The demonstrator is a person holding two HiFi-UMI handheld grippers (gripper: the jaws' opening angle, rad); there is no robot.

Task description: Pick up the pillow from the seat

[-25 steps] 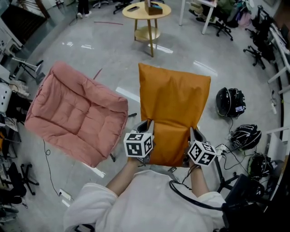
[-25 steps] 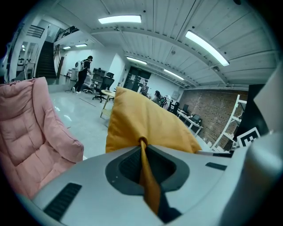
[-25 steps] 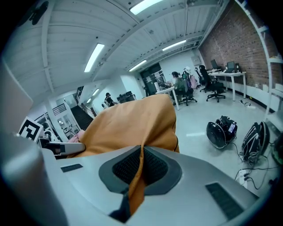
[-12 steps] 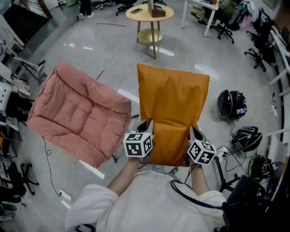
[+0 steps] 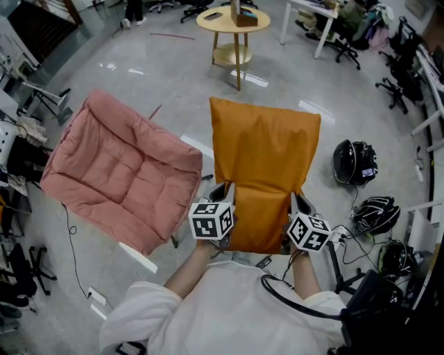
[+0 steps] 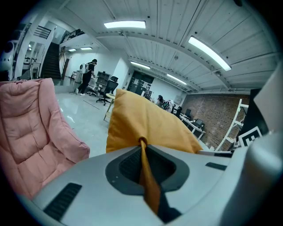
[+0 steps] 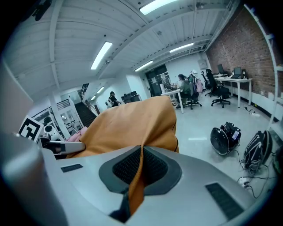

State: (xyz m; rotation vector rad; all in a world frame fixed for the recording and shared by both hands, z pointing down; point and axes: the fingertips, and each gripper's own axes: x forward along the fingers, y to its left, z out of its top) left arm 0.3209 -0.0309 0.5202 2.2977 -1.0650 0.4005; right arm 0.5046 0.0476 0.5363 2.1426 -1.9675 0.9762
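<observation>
Pillow off the seat, held at two corners.
Your left hand-held gripper (image 5: 223,193) and right hand-held gripper (image 5: 296,202) each pinch the orange pillow's (image 5: 267,163) near edge; it hangs over the floor beside the pink seat (image 5: 121,173).

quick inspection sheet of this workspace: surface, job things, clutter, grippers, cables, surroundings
surface: glossy grey floor; no table under the work
job's things: orange pillow held up, beside the pink seat and apart from it
clutter: black helmet-like items on the floor at right
grippers: left gripper and right gripper each shut on the pillow's near edge, fabric pinched between the jaws
cables: floor cables by the helmet-like items; thin cable left of the seat
surroundings: round wooden table, office chairs beyond
</observation>
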